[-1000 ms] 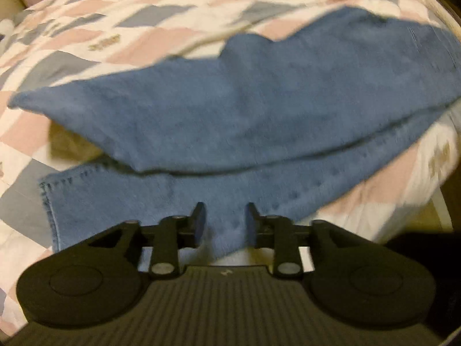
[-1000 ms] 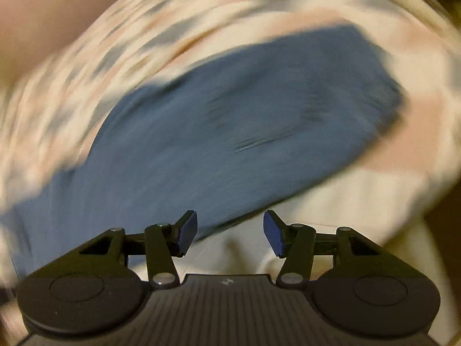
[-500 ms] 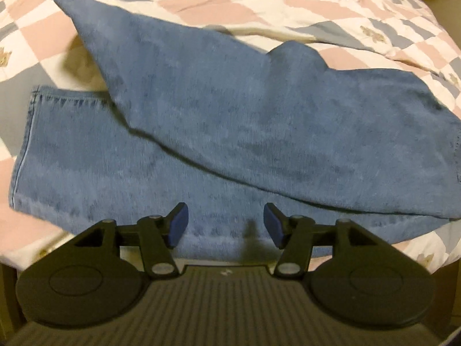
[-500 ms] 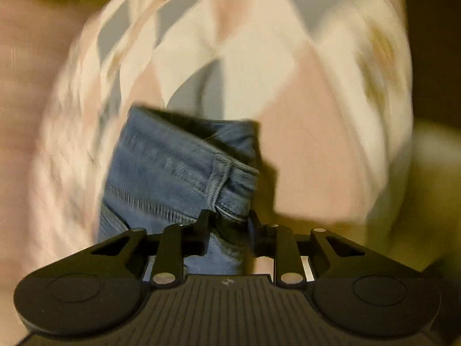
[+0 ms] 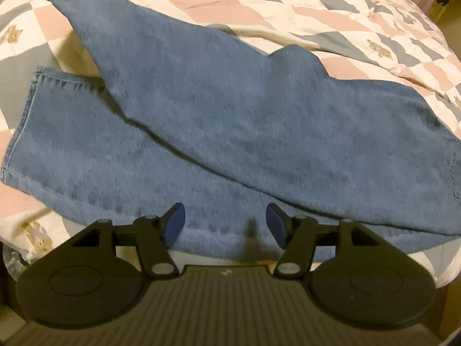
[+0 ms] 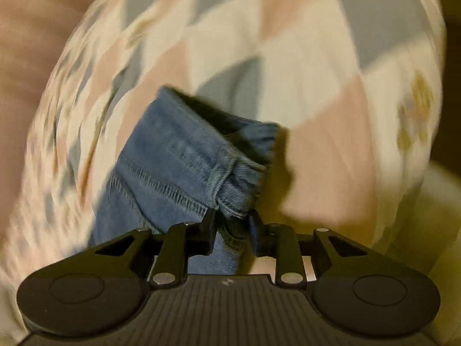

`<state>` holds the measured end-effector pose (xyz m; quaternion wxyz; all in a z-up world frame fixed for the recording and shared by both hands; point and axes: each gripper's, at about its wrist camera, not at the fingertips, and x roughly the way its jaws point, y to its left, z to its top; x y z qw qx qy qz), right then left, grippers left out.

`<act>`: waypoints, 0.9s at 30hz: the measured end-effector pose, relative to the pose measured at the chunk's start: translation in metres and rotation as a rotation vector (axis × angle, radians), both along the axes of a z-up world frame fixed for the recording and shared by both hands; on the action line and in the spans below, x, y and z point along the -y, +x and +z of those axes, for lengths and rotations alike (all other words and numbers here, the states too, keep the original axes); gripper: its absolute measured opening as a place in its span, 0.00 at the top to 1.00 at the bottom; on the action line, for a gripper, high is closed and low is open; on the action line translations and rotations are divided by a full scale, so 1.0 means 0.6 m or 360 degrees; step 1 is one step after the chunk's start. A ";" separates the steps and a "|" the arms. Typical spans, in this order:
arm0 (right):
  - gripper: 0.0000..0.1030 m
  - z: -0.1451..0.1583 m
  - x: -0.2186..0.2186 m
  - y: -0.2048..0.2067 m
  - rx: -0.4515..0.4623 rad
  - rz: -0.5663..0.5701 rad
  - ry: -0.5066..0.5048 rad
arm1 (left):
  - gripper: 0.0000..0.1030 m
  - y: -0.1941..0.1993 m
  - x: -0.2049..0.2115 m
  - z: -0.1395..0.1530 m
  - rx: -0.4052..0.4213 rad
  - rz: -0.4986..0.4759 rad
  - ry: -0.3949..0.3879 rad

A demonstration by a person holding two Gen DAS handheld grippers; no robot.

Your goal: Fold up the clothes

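While the blue jeans (image 5: 230, 121) lie spread on the bed, I see one leg folded slantwise over the other, with a stitched hem at the left end. They rest on a quilt (image 5: 331, 8) with pink, grey and cream squares, close to the near edge of the bed. My left gripper (image 5: 225, 225) sits just at that near edge of the jeans, its blue fingers (image 5: 174, 225) wide apart with nothing between them. My right gripper (image 6: 232, 230) has its fingers pressed close on a bunched bit of the jeans (image 6: 184, 167), by a thick seam with pale stitches. It looks like the waist end, but the picture is blurry, so I am not sure. Behind that bit of denim I see the same checked quilt (image 6: 317, 80), all smeared.
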<state>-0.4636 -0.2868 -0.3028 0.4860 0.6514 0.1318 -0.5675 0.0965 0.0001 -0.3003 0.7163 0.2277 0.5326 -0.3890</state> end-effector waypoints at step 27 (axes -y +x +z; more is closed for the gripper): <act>0.95 0.128 0.060 0.080 -0.0516 0.0477 -0.0298 | 0.44 0.013 0.002 0.014 0.0016 0.0067 -0.0054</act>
